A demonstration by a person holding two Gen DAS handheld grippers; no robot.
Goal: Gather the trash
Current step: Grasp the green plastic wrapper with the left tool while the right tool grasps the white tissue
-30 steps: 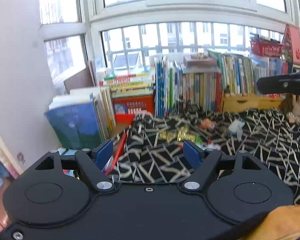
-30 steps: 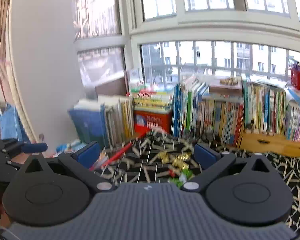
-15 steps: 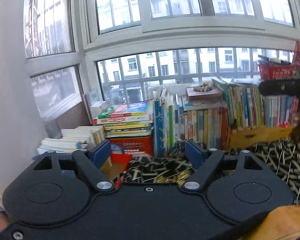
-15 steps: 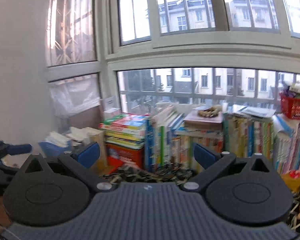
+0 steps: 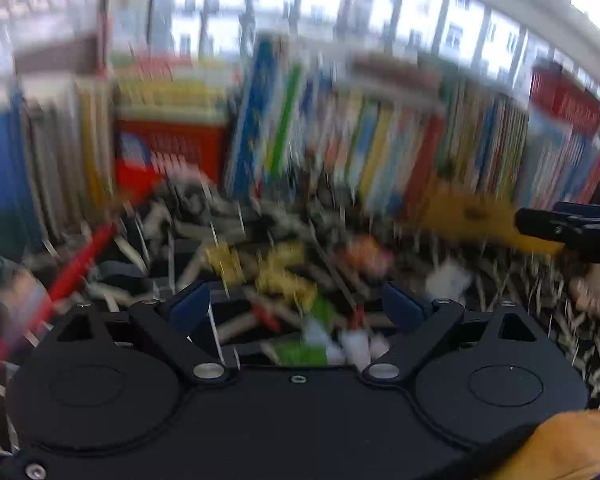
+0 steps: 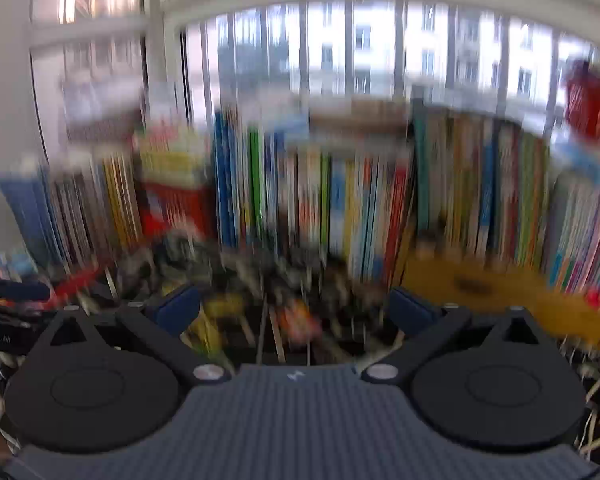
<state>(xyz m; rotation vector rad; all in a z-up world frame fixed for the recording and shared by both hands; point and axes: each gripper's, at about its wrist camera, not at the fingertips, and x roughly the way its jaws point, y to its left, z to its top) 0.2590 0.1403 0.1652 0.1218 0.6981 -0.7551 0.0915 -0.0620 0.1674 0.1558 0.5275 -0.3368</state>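
- Left wrist view: super blurry, but the left gripper (image 5: 296,304) with its black body and blue pads (image 5: 190,306) has its jaws spread wide and opening, nothing pinched between them.
- Just past the pads, the trash sits on a black cloth with pale criss-cross lines (image 5: 540,280): crinkly yellow-gold wrappers (image 5: 260,268), an orange-pink scrap (image 5: 366,254), a crumpled white bit (image 5: 446,280), plus green and white scraps (image 5: 312,344) right by the gripper body.
- A red stick-like thing (image 5: 80,260) lies at the left; can't tell what it is.
- A row of colourful upright books (image 5: 380,140) runs along behind, under the window.
- The right gripper's black tip (image 5: 572,228) pokes in at the right edge.
- Right wrist view: the right gripper (image 6: 294,310), grey ribbed body, has its blue pads (image 6: 178,308) wide apart, holding nothing.
- The same yellow wrappers (image 6: 216,312) and orange scrap (image 6: 300,320) lie on the cloth beyond its fingers, all smeared.
- A yellow wooden box (image 6: 480,284) sits at the right below the books.
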